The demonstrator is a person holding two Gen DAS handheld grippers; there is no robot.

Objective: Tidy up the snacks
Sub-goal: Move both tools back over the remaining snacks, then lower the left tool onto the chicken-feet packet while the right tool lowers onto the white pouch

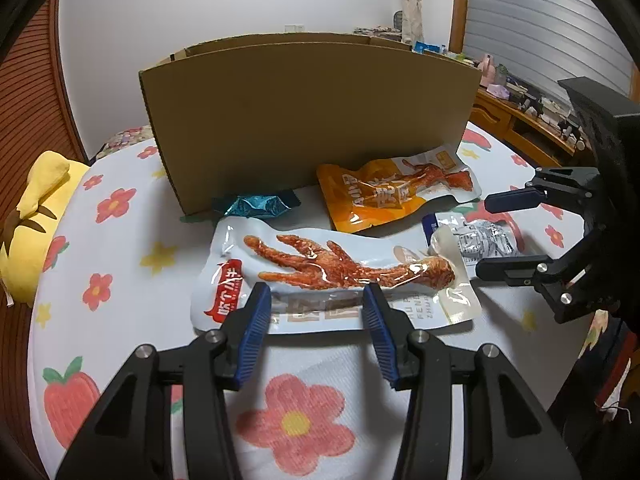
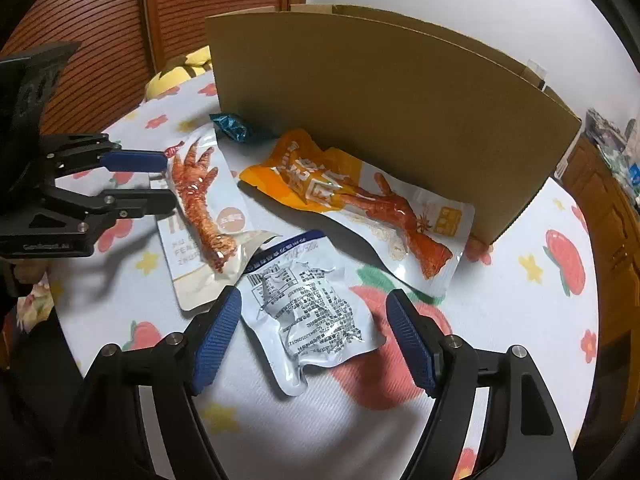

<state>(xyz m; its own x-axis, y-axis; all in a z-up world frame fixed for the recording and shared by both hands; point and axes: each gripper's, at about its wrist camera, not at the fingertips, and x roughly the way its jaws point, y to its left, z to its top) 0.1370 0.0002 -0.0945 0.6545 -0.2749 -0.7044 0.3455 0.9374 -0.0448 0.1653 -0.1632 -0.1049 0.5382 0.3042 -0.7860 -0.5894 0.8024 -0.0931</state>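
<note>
Left wrist view, from left to right: the left tool (image 1: 317,300) is wide open and empty, its tips at the near edge of the white chicken-foot packet (image 1: 332,276), whose long axis runs crosswise to the fingers. Farther right the right tool (image 2: 314,312), also open wide with nothing in it, straddles the silver printed pouch (image 2: 308,308), which lies straight ahead between its fingers. Beyond both, the orange chicken-foot packet (image 2: 352,200) rests against the cardboard box (image 1: 312,120). Each tool is nearest its own packet.

"FEN", "ZHU" on white packet (image 2: 208,216)
</note>
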